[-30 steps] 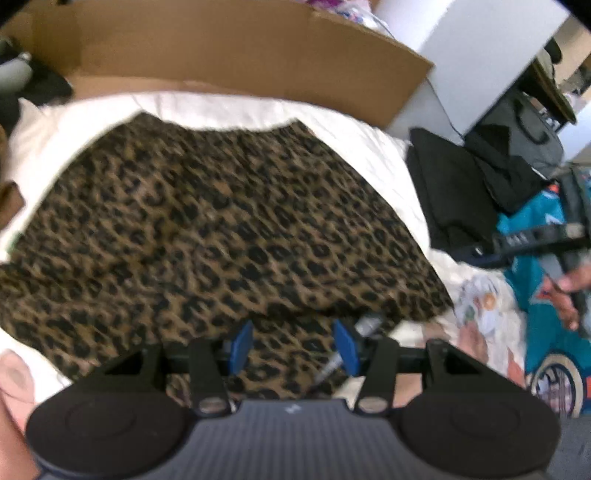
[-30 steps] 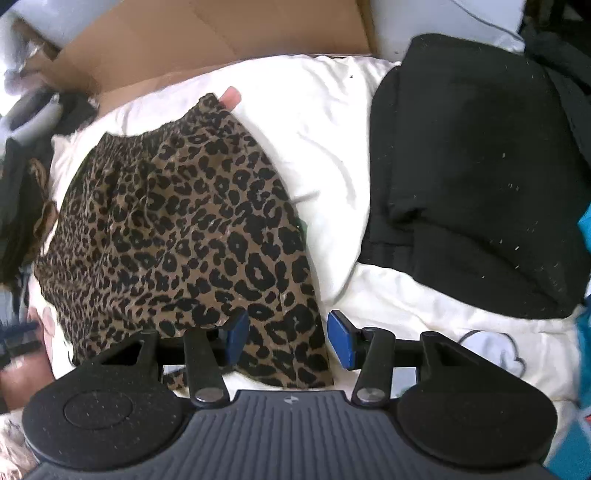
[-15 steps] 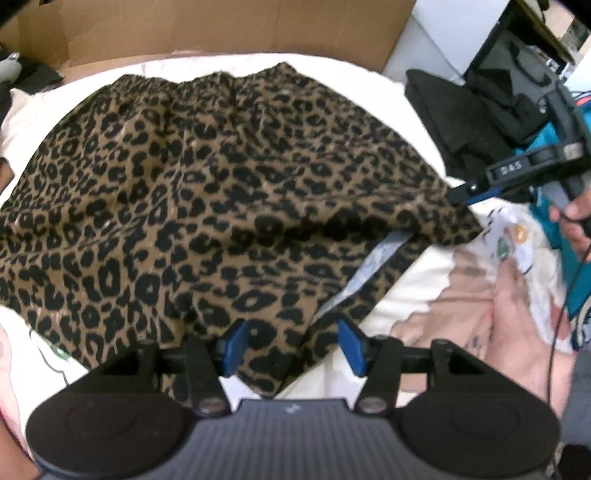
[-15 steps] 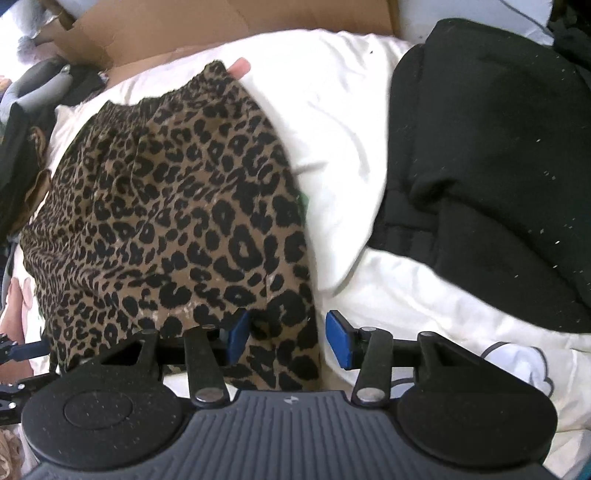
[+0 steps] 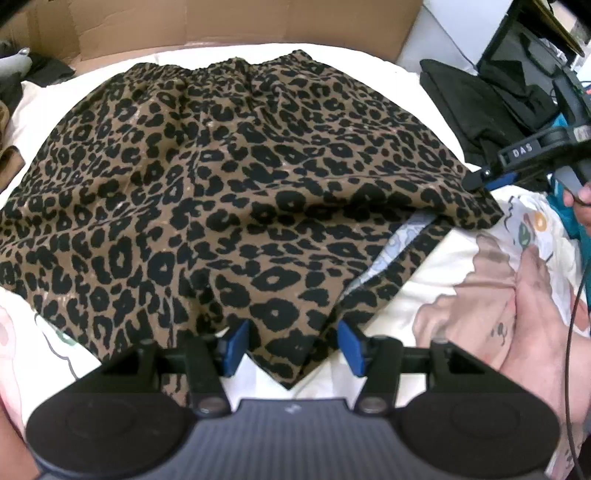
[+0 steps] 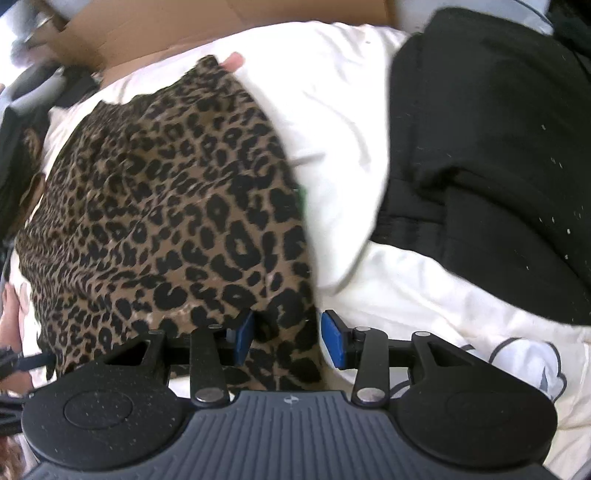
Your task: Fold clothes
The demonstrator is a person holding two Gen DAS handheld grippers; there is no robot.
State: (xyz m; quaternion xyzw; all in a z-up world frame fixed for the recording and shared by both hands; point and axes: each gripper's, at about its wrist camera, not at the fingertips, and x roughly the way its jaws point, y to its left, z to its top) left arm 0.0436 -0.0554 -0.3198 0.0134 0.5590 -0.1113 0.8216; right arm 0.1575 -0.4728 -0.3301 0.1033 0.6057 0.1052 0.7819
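Note:
A leopard-print garment (image 5: 229, 192) lies spread flat on white printed bedding (image 5: 436, 280), its gathered waistband at the far side. My left gripper (image 5: 293, 347) is open, and the garment's near pointed corner lies between its blue pads (image 5: 236, 345). In the right wrist view the same garment (image 6: 173, 206) fills the left half. My right gripper (image 6: 289, 339) is open over its near right edge, with fabric between the fingers. From the left wrist view the right gripper (image 5: 484, 177) sits at the garment's right corner.
A folded black garment (image 6: 498, 147) lies on the bedding to the right. A cardboard sheet (image 5: 229, 22) stands behind the bed. A person's hand (image 5: 535, 314) rests on the bedding at the near right. Dark bags (image 5: 517, 59) sit past the bed.
The left gripper has backed away from the garment, so more of it shows, now spread wider. The right gripper has closed in on the garment's right hem corner.

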